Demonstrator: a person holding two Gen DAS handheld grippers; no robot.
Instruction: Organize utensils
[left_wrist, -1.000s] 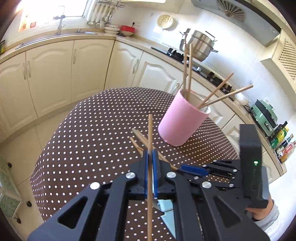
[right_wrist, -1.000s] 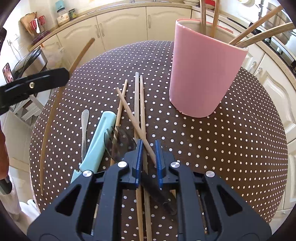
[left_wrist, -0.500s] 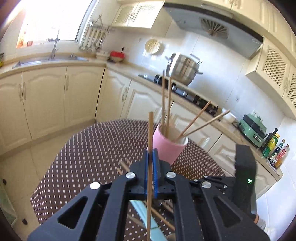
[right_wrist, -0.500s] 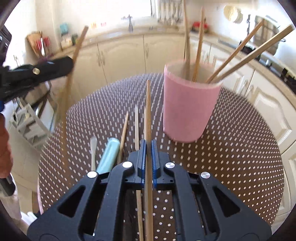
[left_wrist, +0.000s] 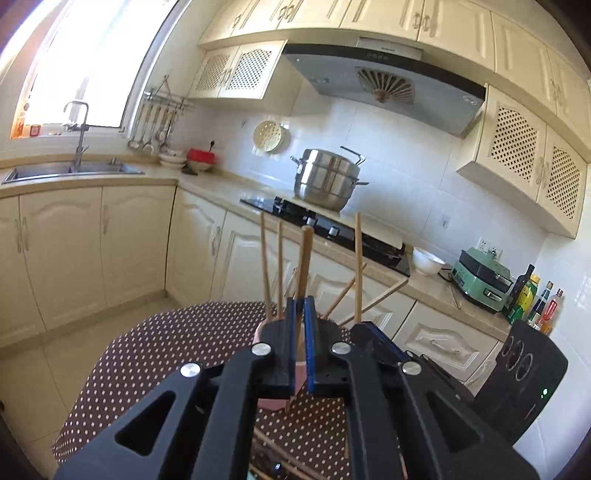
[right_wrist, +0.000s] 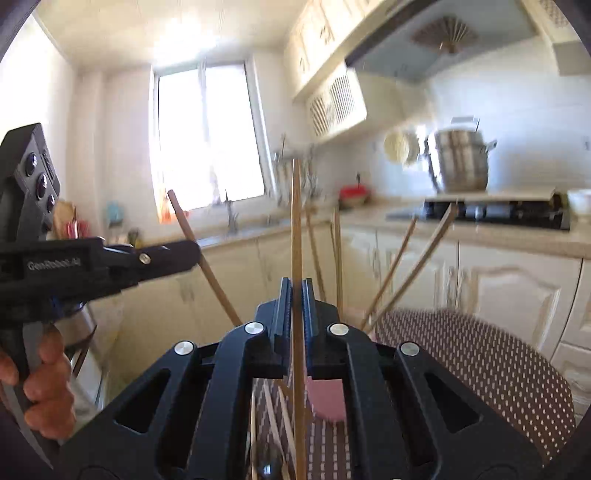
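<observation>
1. Pink cup (left_wrist: 275, 402) on the dotted table (left_wrist: 147, 354), mostly hidden behind the jaws; several chopsticks (left_wrist: 264, 266) stand in it, leaning outward.
2. Left gripper (left_wrist: 300, 317) pinches one chopstick (left_wrist: 305, 258), held over the cup.
3. Right gripper (right_wrist: 295, 299) clamps another chopstick (right_wrist: 296, 221), upright, near the cup.
4. More loose sticks (right_wrist: 275, 417) lie on the table beside the cup.

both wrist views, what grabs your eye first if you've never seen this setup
First, each pair of tongs is clamped on a single wooden chopstick held upright: the left tongs grip one chopstick, the right tongs another. Just beyond them the pink cup stands on the dotted tablecloth, bristling with chopsticks already inside. Behind, a steel pot shines on the stove.
</observation>
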